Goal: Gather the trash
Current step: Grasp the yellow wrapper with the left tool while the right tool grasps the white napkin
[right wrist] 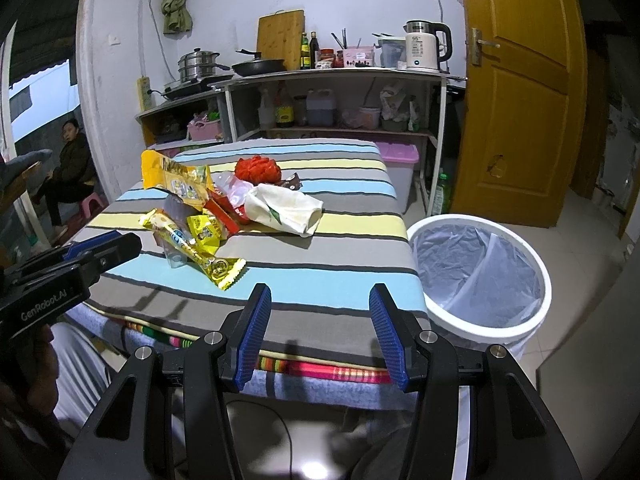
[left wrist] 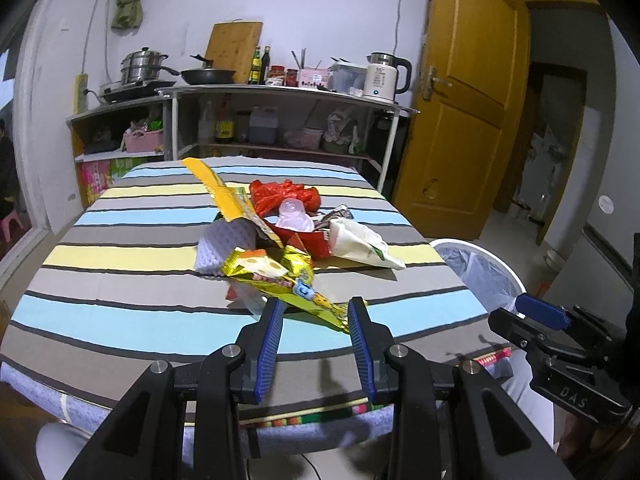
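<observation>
A heap of trash lies mid-table on the striped cloth (left wrist: 120, 280): a yellow snack wrapper (left wrist: 280, 280) (right wrist: 196, 254) nearest me, a long yellow packet (left wrist: 218, 192), a red plastic bag (left wrist: 284, 196) (right wrist: 256, 168), a clear plastic cup (left wrist: 294, 216), a white paper bag (left wrist: 360, 246) (right wrist: 286, 206) and a purple sponge cloth (left wrist: 218, 250). My left gripper (left wrist: 316, 308) is open, its fingertips just short of the yellow wrapper's near end. My right gripper (right wrist: 318, 294) is open and empty over the table's near edge. A white bin (right wrist: 480, 280) (left wrist: 480, 276) with a clear liner stands on the floor right of the table.
A kitchen shelf (left wrist: 280, 92) with pots, bottles and a kettle (left wrist: 384, 76) stands behind the table. An orange door (left wrist: 464, 92) is open at the right. A person (right wrist: 70, 160) sits at the far left. A pink-lidded box (right wrist: 398, 168) sits beyond the table.
</observation>
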Demonstrator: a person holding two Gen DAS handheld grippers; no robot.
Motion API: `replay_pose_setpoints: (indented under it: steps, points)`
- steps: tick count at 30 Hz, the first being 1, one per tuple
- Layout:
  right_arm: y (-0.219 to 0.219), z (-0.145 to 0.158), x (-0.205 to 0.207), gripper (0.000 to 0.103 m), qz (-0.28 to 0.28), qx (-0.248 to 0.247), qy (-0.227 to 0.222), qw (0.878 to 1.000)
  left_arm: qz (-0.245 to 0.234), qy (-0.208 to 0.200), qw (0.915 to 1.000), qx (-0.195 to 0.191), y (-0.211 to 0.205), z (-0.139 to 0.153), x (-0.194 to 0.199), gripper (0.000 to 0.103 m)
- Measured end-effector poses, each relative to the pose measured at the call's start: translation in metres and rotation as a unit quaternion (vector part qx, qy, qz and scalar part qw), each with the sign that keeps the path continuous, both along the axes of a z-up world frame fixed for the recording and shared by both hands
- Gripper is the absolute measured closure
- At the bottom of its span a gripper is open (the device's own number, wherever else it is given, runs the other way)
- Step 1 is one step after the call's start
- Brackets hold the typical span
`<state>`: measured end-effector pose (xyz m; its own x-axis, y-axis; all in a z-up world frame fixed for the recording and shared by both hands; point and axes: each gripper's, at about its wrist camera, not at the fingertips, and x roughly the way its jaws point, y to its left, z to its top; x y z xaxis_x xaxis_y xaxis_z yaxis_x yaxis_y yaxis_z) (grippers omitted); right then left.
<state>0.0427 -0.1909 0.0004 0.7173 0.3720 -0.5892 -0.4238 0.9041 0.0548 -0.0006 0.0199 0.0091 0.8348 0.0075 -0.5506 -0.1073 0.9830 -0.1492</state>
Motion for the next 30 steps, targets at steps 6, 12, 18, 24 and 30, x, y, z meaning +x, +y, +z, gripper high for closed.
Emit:
replay_pose_setpoints:
  steps: [6,12,18,24,30]
  points:
    - [0.008,-0.001,0.016,0.051,0.018,-0.004,-0.005,1.0,0.013,-0.005,0.9998,-0.011,0.019,0.005,0.015,0.058]
    - [0.024,-0.003,0.038,0.051,0.044,-0.012,-0.011,0.999,0.038,-0.006,0.9991,-0.015,0.044,0.008,0.038,0.054]
    - [0.049,-0.013,0.064,0.051,0.074,-0.032,-0.009,0.997,0.053,-0.001,0.9982,-0.028,0.064,0.005,0.064,0.052]
    - [0.071,-0.024,0.093,0.051,0.091,-0.052,-0.003,0.995,0.05,0.004,0.998,-0.039,0.077,-0.001,0.088,0.052]
    - [0.092,-0.029,0.11,0.051,0.112,-0.073,-0.003,0.991,0.047,0.012,0.9973,-0.055,0.088,-0.009,0.108,0.052]
